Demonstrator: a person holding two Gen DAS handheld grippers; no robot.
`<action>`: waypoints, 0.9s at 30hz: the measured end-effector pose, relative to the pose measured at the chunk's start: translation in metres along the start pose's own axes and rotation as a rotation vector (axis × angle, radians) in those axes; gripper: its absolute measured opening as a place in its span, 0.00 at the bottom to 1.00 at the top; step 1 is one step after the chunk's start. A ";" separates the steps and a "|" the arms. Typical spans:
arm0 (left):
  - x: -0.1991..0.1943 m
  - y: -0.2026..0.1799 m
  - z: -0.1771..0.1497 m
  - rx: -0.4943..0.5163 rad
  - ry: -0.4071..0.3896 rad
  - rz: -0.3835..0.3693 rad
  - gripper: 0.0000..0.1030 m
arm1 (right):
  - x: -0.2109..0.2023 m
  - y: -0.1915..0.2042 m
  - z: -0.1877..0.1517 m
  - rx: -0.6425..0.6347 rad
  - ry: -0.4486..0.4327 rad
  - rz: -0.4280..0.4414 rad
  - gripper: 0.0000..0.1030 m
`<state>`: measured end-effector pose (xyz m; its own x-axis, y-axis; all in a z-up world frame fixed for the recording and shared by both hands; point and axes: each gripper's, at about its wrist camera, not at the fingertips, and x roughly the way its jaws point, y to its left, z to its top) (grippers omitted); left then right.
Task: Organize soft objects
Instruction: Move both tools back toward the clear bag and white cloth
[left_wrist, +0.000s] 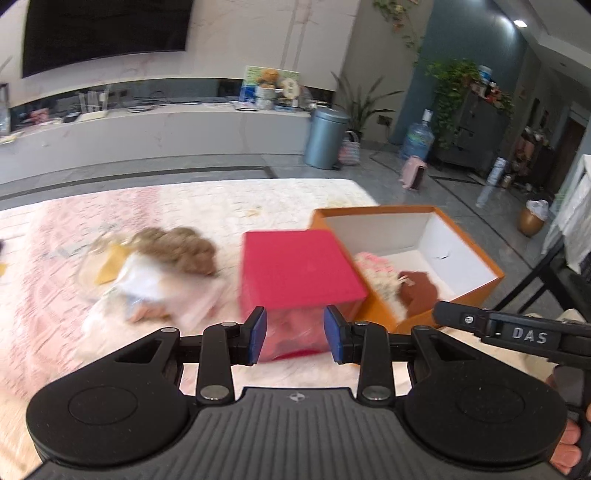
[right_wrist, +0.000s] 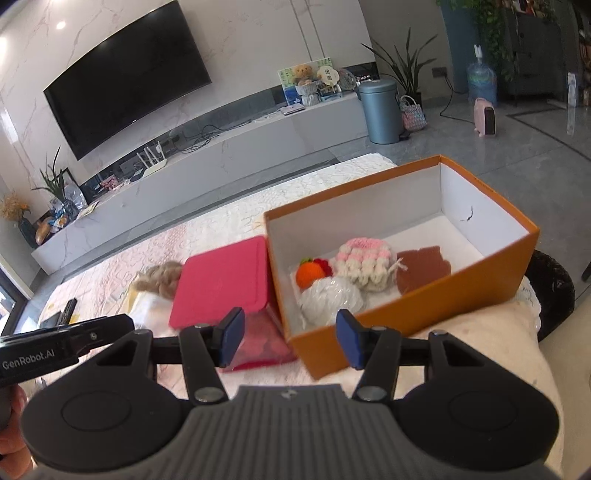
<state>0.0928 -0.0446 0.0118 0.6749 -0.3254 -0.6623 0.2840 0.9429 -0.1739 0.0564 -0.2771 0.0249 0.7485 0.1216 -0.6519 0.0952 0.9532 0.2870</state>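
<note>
Presently both grippers, left (left_wrist: 294, 334) and right (right_wrist: 290, 338), hover with fingers apart, gripping nothing. Crocheted pink-and-white pouch (right_wrist: 364, 264) lies inside open orange cardboard box (right_wrist: 406, 317).

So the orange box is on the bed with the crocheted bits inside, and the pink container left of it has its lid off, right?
Not quite: the pink container has its lid on, as the right wrist view shows. The rest holds: the orange box sits to its right on the bed, with the crocheted pieces inside.
</note>
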 end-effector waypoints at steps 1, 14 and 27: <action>-0.003 0.004 -0.005 -0.003 -0.001 0.007 0.39 | -0.001 0.005 -0.005 -0.014 0.004 0.005 0.53; -0.036 0.067 -0.032 -0.125 0.004 0.087 0.39 | 0.005 0.088 -0.043 -0.228 0.085 0.128 0.53; -0.035 0.137 -0.039 -0.220 0.034 0.158 0.39 | 0.038 0.166 -0.045 -0.564 0.119 0.177 0.52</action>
<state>0.0813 0.0993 -0.0174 0.6745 -0.1735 -0.7176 0.0195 0.9758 -0.2176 0.0715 -0.1015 0.0163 0.6393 0.2913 -0.7116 -0.4116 0.9114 0.0033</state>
